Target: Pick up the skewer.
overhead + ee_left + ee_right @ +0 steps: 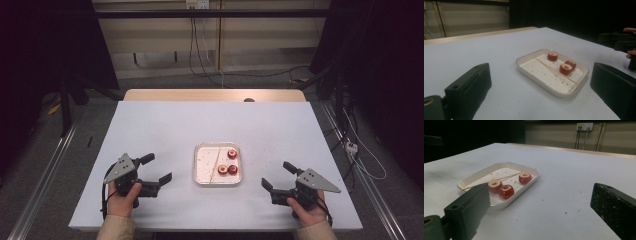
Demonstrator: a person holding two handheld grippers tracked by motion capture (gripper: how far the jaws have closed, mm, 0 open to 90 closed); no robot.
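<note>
Red cored fruit pieces and a thin wooden skewer lie in a white tray near the middle of the table.
The left claw and right claw rest low at the near left and near right of the tray, each with jaws spread wide and nothing between them. Three fruit pieces sit in the tray's right half, one farther off and two touching nearer; each is likely soft, light and a little slick, so pinch gently across the red sides, not the hollow core. The skewer looks stiff but frail and lies flat, so take it near its middle, where it may roll.
</note>
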